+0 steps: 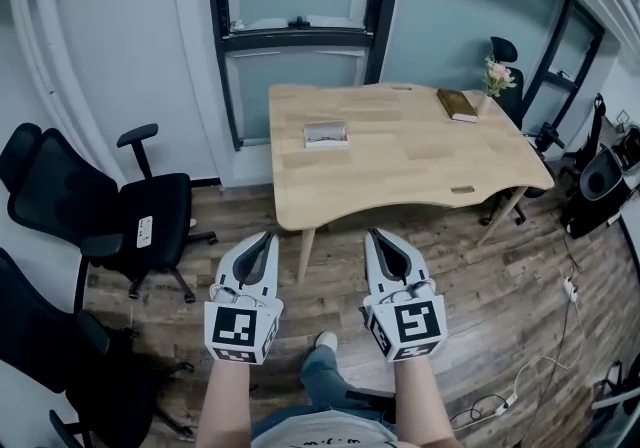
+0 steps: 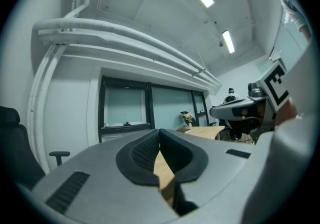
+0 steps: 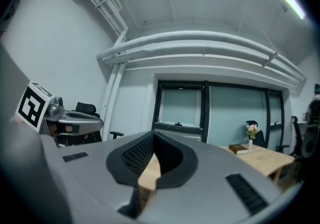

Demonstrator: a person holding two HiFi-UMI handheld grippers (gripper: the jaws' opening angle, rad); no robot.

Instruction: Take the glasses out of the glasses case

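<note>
Glasses case (image 1: 326, 134), upper centre on table (image 1: 420, 176): likely light, stiff; pinch lid edge. Left gripper (image 1: 266, 239), right gripper (image 1: 374, 236): jaws pressed together, empty.

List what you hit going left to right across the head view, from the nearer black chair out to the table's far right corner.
office chair → glasses case → book → vase of flowers
</note>
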